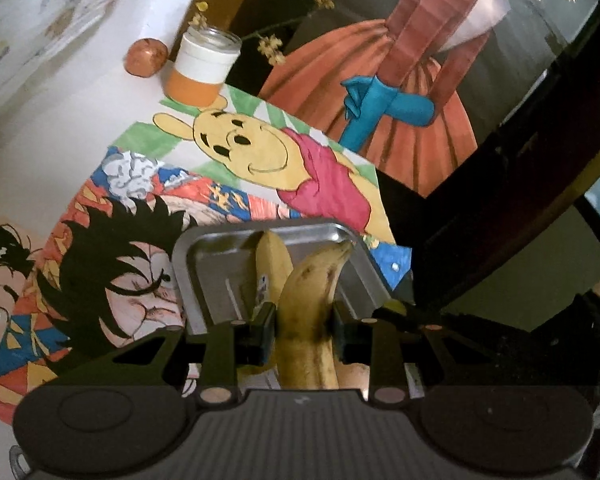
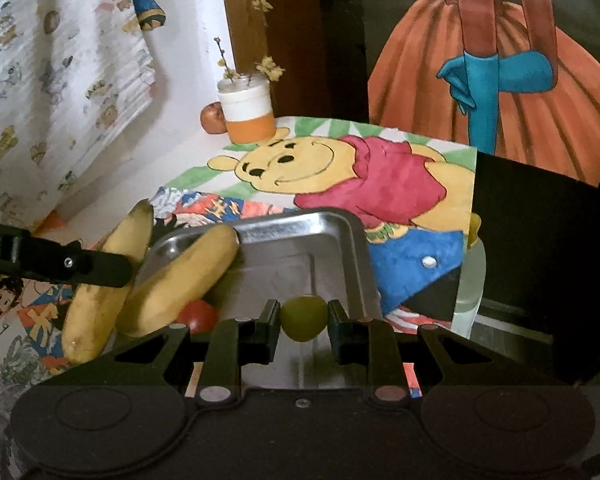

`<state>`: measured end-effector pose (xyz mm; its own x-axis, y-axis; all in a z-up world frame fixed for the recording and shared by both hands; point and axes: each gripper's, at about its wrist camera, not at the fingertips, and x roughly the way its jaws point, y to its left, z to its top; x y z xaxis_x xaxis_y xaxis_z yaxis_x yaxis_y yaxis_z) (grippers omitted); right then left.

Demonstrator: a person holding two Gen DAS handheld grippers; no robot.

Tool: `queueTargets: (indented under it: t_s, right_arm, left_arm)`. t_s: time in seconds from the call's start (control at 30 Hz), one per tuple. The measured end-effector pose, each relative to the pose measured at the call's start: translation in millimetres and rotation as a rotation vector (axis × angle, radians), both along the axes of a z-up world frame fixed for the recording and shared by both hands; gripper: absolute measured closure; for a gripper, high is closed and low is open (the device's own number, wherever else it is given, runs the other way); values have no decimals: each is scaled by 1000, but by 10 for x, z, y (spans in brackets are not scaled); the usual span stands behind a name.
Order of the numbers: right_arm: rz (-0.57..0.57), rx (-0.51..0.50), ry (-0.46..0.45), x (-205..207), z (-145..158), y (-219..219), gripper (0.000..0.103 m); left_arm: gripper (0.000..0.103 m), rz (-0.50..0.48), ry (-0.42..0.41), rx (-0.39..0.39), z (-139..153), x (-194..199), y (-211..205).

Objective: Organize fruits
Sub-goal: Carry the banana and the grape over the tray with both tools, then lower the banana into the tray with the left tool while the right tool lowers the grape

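Carrying fruit to a steel tray [image 2: 340, 236] on the cartoon-papered worktop, the left claw [image 1: 304, 330] grips a spotted banana [image 1: 312, 312] above a second banana [image 2: 180, 284] already inside, while the right claw [image 2: 304, 320] pinches a small green fruit [image 2: 304, 318], possibly a lime. Best lowered onto bare metal before letting go, clear of the red fruit [image 2: 198, 316].
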<state>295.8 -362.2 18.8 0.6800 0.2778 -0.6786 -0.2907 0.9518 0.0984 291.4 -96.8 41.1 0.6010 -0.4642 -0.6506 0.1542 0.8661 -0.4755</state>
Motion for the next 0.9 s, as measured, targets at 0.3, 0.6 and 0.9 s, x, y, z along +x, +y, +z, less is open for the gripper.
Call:
queueTargets:
  t_s: [0.3, 0.6, 0.9]
  right_arm:
    - [15, 16, 15, 32, -63, 25, 76]
    - [24, 10, 22, 27, -90, 75, 76]
    - [27, 4, 31, 29, -114, 81, 75]
  left_arm:
    - [71, 16, 4, 14, -113, -27, -63]
    - [70, 11, -10, 53, -94, -37, -119]
    - [70, 10, -10, 60, -98, -46, -132]
